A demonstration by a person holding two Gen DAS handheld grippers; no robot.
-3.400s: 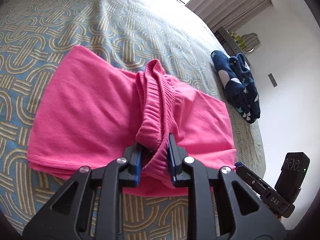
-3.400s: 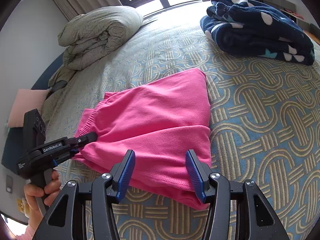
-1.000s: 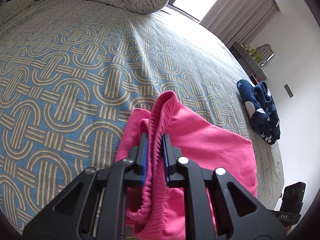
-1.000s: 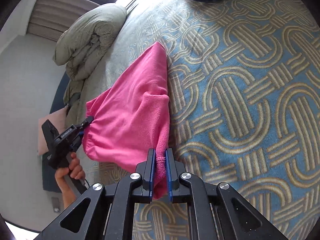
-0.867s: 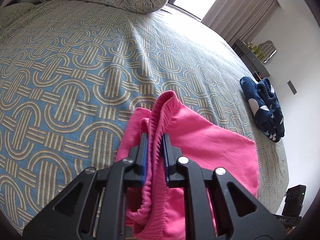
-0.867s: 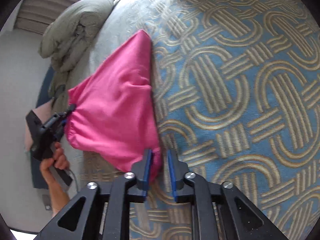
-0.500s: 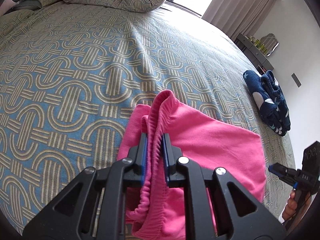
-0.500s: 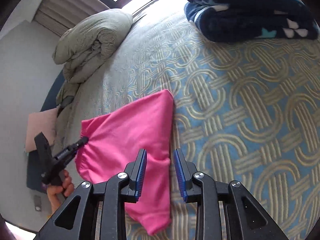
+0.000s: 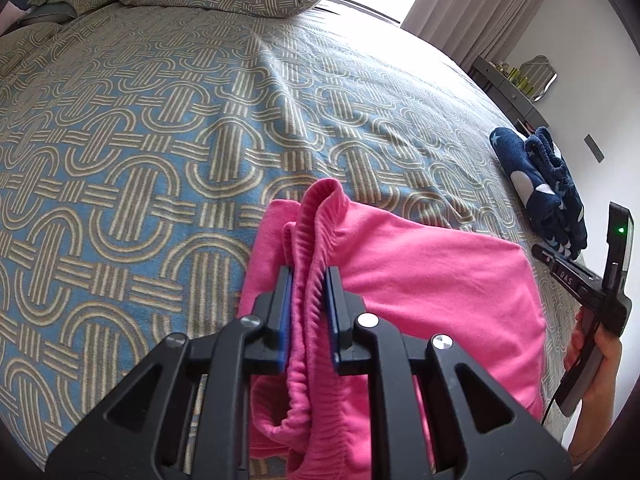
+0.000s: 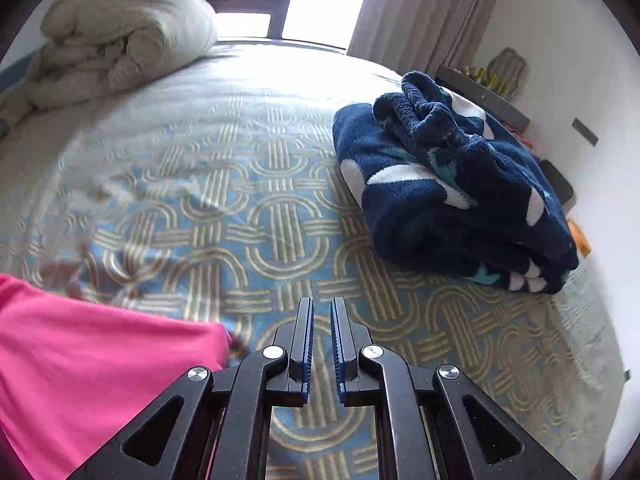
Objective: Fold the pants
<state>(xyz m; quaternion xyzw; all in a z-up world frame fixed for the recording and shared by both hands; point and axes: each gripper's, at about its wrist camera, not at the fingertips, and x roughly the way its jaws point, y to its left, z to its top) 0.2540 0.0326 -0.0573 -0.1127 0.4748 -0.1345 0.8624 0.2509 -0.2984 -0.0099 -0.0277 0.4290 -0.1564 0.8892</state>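
The pink pants (image 9: 432, 280) lie folded on the patterned bedspread (image 9: 140, 140). My left gripper (image 9: 308, 280) is shut on their bunched elastic waistband, which stands up between the fingers. In the right wrist view the pants (image 10: 92, 364) show at the lower left. My right gripper (image 10: 321, 312) is nearly closed with a narrow gap, holds nothing, and is raised over the bedspread (image 10: 256, 220) just right of the pants. The right gripper also shows in the left wrist view (image 9: 540, 250), held in a hand at the right edge.
A folded navy fleece blanket with white shapes (image 10: 448, 188) lies on the bed to the right, also in the left wrist view (image 9: 540, 184). A rolled duvet (image 10: 120, 36) sits at the head of the bed. A wall and a shelf (image 10: 480, 88) are on the right.
My right gripper let go of the pants' hem, drew back to the right and closed up to a narrow gap. My left gripper has kept its hold on the waistband.
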